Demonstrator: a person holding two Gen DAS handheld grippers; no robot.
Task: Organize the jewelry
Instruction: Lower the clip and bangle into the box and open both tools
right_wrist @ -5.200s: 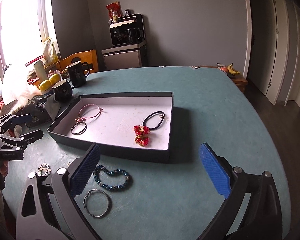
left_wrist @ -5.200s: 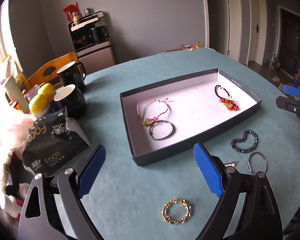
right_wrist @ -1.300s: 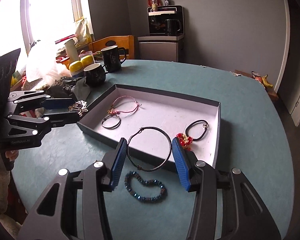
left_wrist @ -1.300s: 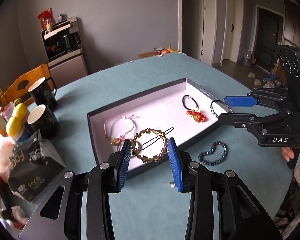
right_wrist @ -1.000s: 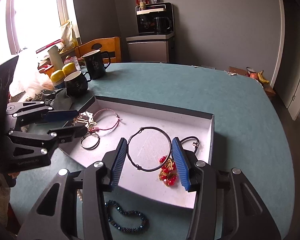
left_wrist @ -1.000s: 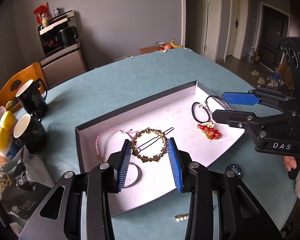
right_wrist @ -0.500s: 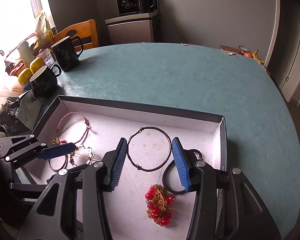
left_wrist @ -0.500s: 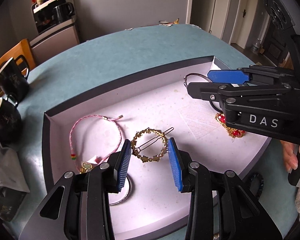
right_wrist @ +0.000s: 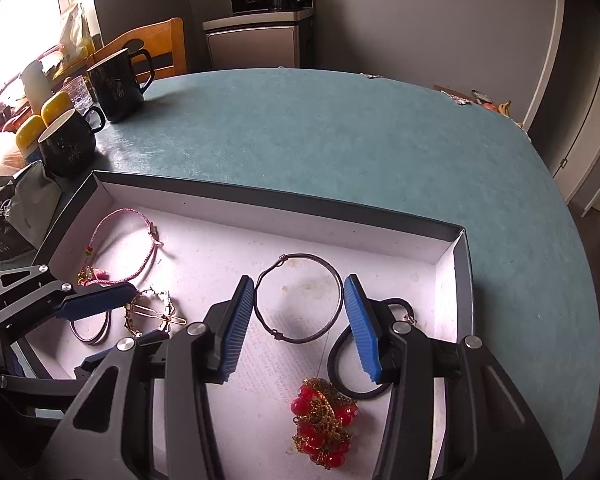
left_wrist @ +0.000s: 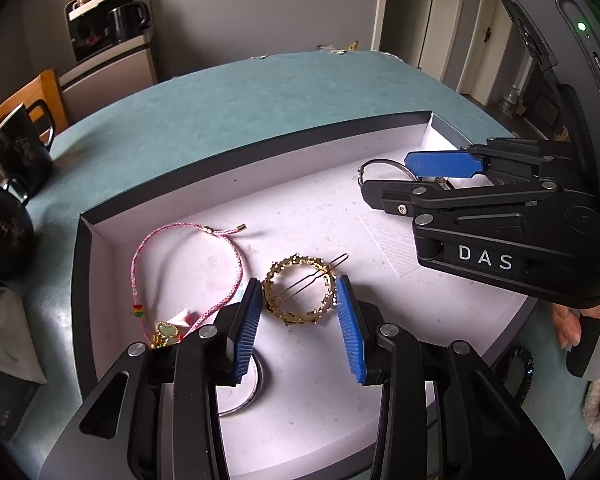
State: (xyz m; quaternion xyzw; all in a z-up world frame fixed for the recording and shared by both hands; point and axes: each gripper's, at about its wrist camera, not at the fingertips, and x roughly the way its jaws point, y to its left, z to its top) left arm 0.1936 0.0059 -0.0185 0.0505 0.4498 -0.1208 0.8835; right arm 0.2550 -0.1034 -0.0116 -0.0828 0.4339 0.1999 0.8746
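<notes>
Placement step, both pieces over the tray on the counter. Left gripper pinches the gold hairpin low over the tray floor; right gripper pinches the bangle likewise. Next: part the jaws and lift clear. Legible: "DAS" on the right gripper's body; a printed slip in the tray is unreadable.

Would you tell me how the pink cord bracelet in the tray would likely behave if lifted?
The pink cord bracelet looks like braided thread lying in an uneven loop, so it would probably sag limply. Its charm end would likely hang lowest. It seems light.
</notes>
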